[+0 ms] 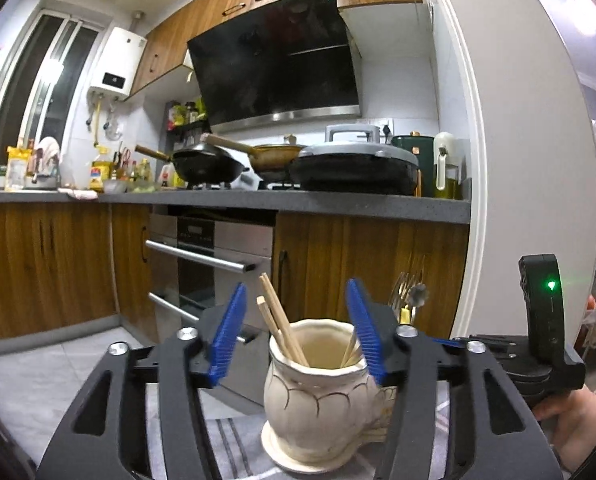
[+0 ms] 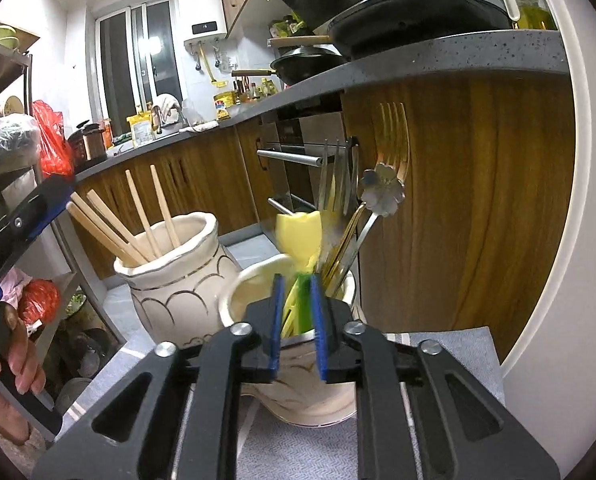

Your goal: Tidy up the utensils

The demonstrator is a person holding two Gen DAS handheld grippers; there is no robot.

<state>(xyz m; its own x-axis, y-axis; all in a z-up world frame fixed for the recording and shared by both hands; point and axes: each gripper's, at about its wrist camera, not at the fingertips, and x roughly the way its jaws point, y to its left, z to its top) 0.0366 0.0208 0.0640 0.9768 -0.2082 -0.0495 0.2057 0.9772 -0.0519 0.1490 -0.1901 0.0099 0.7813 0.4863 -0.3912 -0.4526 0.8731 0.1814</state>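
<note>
right gripper (image 2: 297, 312) clamps yellow-green utensil (image 2: 300, 240) over cup (image 2: 318, 396).

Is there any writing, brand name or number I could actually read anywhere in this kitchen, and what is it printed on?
None reads clearly.
Water heater display: lit digits, too small to read.
Yellow oil bottle label: blurred.
Yellow packet by the sink: print illegible.
Range hood sticker: too small.
Oven panel: marks unreadable.

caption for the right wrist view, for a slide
Right gripper shut on a yellow-green utensil over the fork jar; chopstick jar stands beside it.
</note>
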